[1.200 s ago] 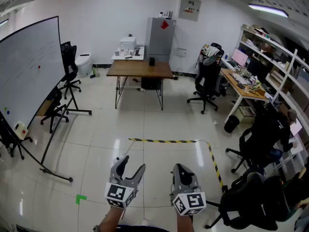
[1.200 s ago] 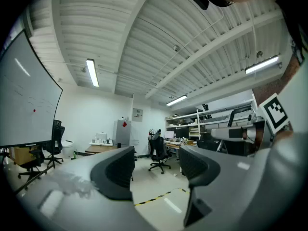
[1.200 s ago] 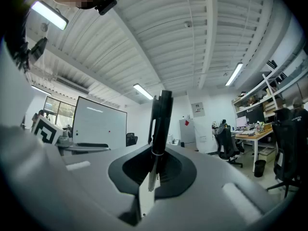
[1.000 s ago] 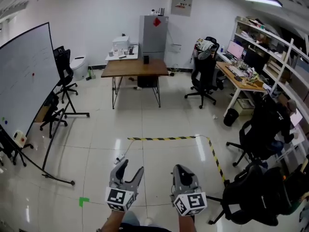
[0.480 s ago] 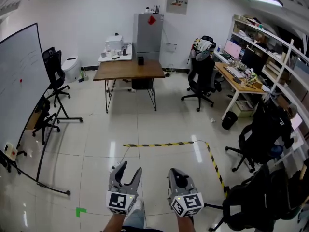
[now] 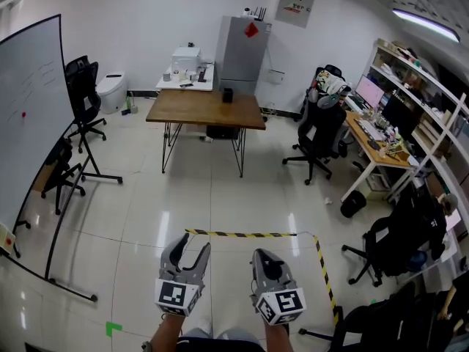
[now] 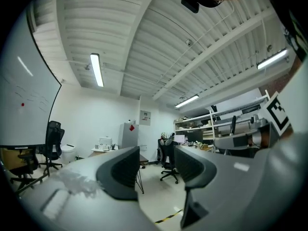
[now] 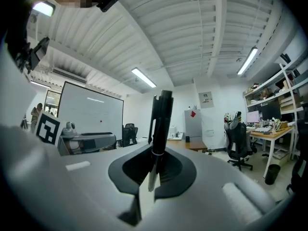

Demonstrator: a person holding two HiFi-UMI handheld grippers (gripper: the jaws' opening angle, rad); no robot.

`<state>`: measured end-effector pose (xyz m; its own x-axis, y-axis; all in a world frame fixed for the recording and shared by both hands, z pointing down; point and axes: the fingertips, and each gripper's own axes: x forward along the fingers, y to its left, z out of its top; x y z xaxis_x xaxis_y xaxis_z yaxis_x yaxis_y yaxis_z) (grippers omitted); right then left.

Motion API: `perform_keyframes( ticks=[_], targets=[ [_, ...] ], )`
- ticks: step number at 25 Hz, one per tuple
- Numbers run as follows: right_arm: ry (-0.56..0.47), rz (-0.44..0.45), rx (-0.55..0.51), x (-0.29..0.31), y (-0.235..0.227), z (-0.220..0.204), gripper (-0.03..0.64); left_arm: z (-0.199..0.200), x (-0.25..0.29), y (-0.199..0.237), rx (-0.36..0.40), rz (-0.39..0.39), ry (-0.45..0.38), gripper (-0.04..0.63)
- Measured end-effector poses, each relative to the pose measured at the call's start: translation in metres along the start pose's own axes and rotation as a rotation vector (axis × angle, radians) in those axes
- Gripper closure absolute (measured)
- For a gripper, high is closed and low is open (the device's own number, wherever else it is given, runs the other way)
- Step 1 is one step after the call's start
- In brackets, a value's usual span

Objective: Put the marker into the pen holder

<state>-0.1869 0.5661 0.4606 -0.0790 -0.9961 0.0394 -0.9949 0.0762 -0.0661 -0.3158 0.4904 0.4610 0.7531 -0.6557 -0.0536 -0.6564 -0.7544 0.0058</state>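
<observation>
right claw clamped shut on a black marker, which stands upright between its jaws. left claw apart, nothing held. both hover near, above the tiled floor. small dark container on the far wooden desk, possibly the pen holder.

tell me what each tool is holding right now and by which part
The right tool is shut on a black marker, gripping its lower part; the clipped end sticks out above. The left tool is open, holding nothing.
</observation>
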Motion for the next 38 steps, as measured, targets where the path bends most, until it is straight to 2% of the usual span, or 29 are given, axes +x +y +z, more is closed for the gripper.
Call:
perform_keyframes(
  ticks=[5,10,12,16,20,22,26,30,34,38],
  targets=[
    [0.045,-0.020,0.030,0.051,-0.038,-0.010,0.612,-0.009,0.046,0.025,-0.025,0.004,0.015,0.371],
    [0.023,0.025,0.024,0.119,-0.073,-0.011,0.612,-0.038,0.110,0.055,-0.051,0.043,0.047,0.372],
    [0.017,0.058,0.017,0.155,-0.088,-0.010,0.612,-0.037,0.144,0.070,-0.061,0.066,0.025,0.372],
    [0.003,0.103,0.058,0.235,-0.136,-0.001,0.612,-0.029,0.222,0.094,-0.036,0.081,0.015,0.371],
    [-0.050,0.172,0.040,0.298,-0.175,0.034,0.612,-0.012,0.293,0.120,-0.003,0.107,0.006,0.371],
    [-0.066,0.187,0.042,0.321,-0.198,0.038,0.612,-0.011,0.324,0.129,0.011,0.129,0.021,0.371],
    [-0.006,0.178,0.108,0.360,-0.243,0.015,0.612,-0.026,0.372,0.136,0.009,0.138,0.060,0.372],
    [0.039,0.171,0.136,0.399,-0.269,-0.001,0.612,-0.040,0.411,0.156,-0.007,0.149,0.102,0.372],
    [0.056,0.191,0.117,0.453,-0.285,-0.005,0.612,-0.049,0.463,0.187,-0.028,0.149,0.086,0.372],
    [0.072,0.206,0.072,0.527,-0.306,-0.002,0.612,-0.055,0.542,0.229,-0.047,0.135,0.054,0.372]
  ],
)
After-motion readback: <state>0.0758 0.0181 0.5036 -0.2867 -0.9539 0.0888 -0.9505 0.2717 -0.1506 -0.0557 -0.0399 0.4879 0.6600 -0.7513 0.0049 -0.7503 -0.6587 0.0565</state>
